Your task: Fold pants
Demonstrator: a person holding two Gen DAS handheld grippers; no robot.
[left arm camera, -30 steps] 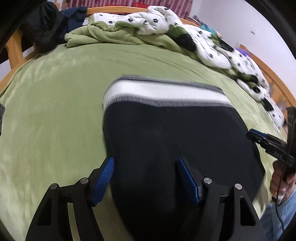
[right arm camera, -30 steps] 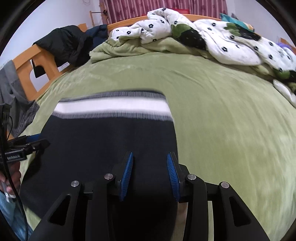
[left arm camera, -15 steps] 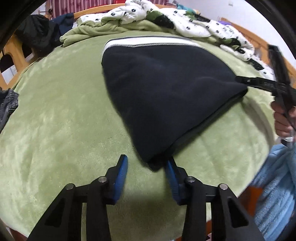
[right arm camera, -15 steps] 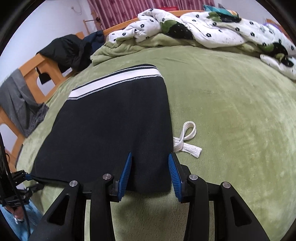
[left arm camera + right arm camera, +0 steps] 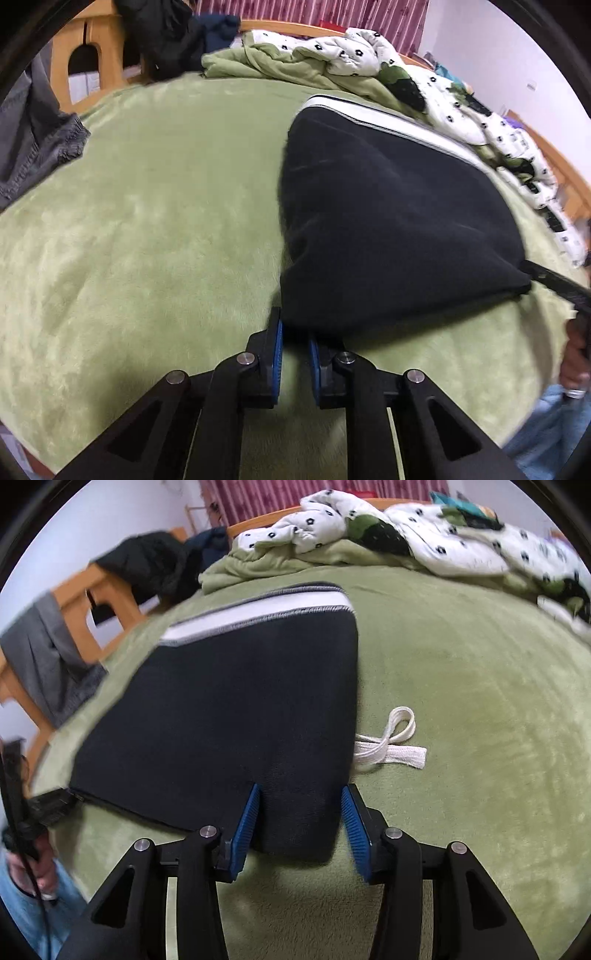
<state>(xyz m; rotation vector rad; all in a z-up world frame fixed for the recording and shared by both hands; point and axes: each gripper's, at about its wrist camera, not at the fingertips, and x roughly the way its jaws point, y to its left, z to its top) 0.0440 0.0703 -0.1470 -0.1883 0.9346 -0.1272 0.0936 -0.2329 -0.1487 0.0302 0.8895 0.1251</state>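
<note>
The black pants (image 5: 388, 221) lie folded on the green bedspread, white waistband (image 5: 388, 118) at the far end. My left gripper (image 5: 294, 336) is nearly closed on the near left corner of the pants. In the right wrist view the pants (image 5: 229, 709) fill the middle, and a white drawstring (image 5: 391, 744) sticks out at their right edge. My right gripper (image 5: 299, 812) is open, its pads on either side of the near right corner. The other gripper shows at the pants' far corner in each view: the right one in the left wrist view (image 5: 554, 282), the left one in the right wrist view (image 5: 48, 805).
A crumpled green blanket and a white flowered quilt (image 5: 424, 85) are piled at the head of the bed. A grey garment (image 5: 33, 140) and dark clothes (image 5: 147, 568) hang on the wooden bed frame (image 5: 92, 602) at left. The bed's near edge is just below the grippers.
Both grippers pulled back toward the near edge of the pants. The left gripper narrowed onto the near left corner. The right gripper stayed open at the near right corner.
</note>
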